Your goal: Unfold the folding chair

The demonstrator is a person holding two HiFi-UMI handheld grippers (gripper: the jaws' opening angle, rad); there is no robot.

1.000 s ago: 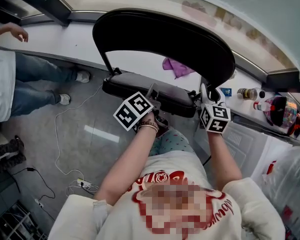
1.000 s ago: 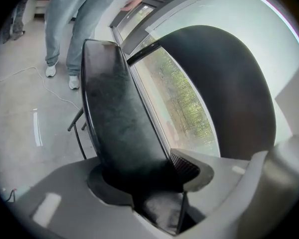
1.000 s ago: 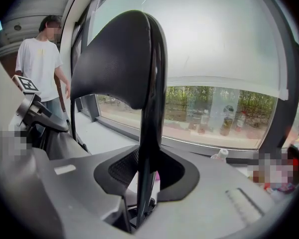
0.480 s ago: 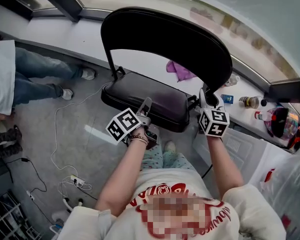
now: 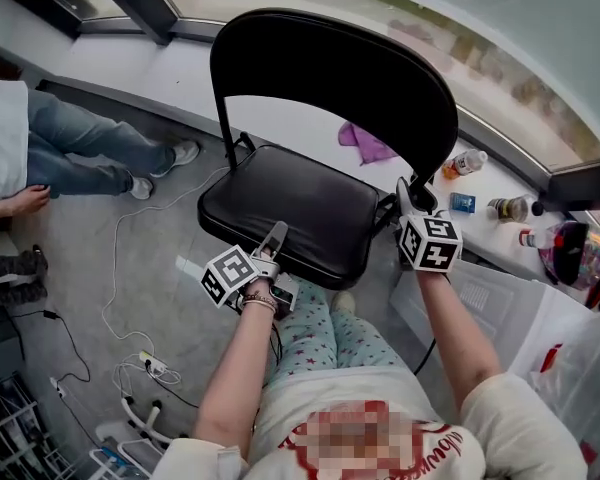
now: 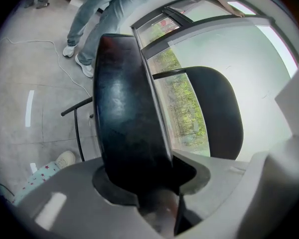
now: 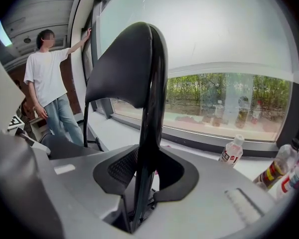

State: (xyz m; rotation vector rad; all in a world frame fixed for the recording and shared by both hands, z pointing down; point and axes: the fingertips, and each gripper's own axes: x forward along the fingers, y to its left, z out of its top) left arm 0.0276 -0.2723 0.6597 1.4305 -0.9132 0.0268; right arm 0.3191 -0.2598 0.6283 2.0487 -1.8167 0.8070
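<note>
A black folding chair stands in front of me with its padded seat [image 5: 290,206] lying nearly flat and its curved backrest [image 5: 350,68] upright. My left gripper [image 5: 275,240] is shut on the seat's front edge. In the left gripper view the thick black seat [image 6: 127,118] fills the space between the jaws of that gripper [image 6: 144,183]. My right gripper [image 5: 412,200] is shut on the chair's right frame tube, just below the backrest. The right gripper view shows the tube [image 7: 150,133] rising from between its jaws [image 7: 142,183] to the backrest [image 7: 124,68].
A person in a white shirt and jeans [image 5: 40,158] stands at the left, also in the right gripper view [image 7: 50,83]. Cables and a power strip [image 5: 145,363] lie on the floor. The window ledge holds a purple cloth [image 5: 365,146] and bottles [image 5: 465,163]. White bags [image 5: 570,338] sit at the right.
The seat has swung down from a steep tilt to nearly flat. My left gripper has moved down and toward me with the seat's front edge. The right gripper has stayed on the frame.
</note>
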